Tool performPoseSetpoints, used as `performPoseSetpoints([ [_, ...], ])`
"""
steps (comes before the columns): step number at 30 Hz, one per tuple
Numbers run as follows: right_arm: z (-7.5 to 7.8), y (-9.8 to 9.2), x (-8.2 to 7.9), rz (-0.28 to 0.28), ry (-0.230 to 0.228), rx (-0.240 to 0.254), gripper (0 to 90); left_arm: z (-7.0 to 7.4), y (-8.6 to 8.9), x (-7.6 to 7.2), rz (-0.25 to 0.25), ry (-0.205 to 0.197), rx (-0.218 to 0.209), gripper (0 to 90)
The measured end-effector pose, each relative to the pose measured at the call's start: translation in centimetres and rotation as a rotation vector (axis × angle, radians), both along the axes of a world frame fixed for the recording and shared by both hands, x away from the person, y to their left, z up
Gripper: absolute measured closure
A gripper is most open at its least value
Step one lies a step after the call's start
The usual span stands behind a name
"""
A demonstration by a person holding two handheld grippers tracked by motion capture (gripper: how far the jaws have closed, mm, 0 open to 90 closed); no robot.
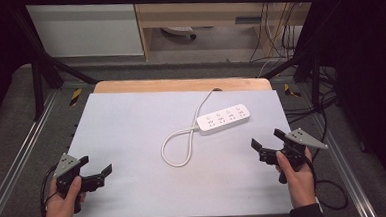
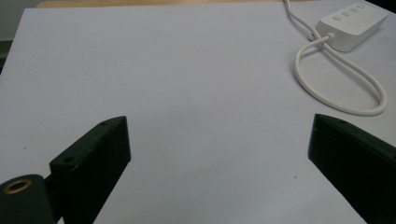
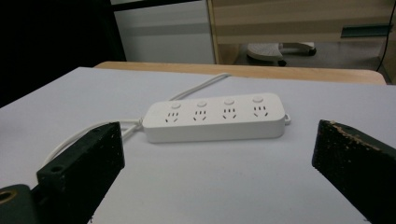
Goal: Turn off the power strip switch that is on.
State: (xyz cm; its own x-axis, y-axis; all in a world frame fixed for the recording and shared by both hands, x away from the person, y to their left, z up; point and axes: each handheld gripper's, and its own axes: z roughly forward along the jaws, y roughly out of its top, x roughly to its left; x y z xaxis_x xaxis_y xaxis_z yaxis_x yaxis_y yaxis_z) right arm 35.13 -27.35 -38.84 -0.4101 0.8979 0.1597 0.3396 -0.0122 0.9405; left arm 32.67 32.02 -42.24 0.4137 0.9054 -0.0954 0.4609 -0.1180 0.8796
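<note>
Nearest to me in the high view are my two forearms, each hand wrapped around a black two-jaw claw held low over the near edge of the pale grey, flat surface (image 1: 132, 141). My left claw (image 1: 95, 174) sits at the near left corner with its jaws spread wide and nothing between them; in the left gripper view I see bare surface between the jaws, and the goods lie far ahead and off to that claw's right. My right claw (image 1: 267, 143) hangs at the near right edge, jaws likewise wide and empty.

Ahead of the right claw, framed almost squarely between its jaws in the right gripper view, lies the white rectangular plastic power strip with four sockets and four round buttons (image 3: 214, 116). It rests flat, socket face up. Its white round cable (image 1: 180, 144) leaves one end, curls into a loose crossed loop on the surface towards me, then runs away over the far wooden edge.

I judge this a ready stance: both claws are parked apart and clear of the strip, the right one aimed at it, so either the body or the cable loop can be approached without snagging.
</note>
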Motion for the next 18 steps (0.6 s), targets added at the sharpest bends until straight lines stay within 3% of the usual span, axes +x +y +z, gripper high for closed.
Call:
performPoseSetpoints([
  [4,-1.4,0.1,-0.5,0.006,0.030,-0.024,2.9,0.0,0.0,0.0,-0.003,-0.001,-0.001,5.6],
  [7,-2.6,0.4,-0.6,0.003,0.041,-0.068,3.7,0.0,-0.1,0.0,-0.003,-0.002,-0.003,5.6],
  [15,-5.0,2.2,0.2,0.036,0.088,-0.176,4.2,0.1,-0.2,-0.1,-0.010,-0.004,0.001,5.6],
  [18,-5.3,2.2,0.5,0.015,0.111,-0.197,4.2,0.1,-0.2,-0.1,-0.011,-0.005,0.001,5.6],
])
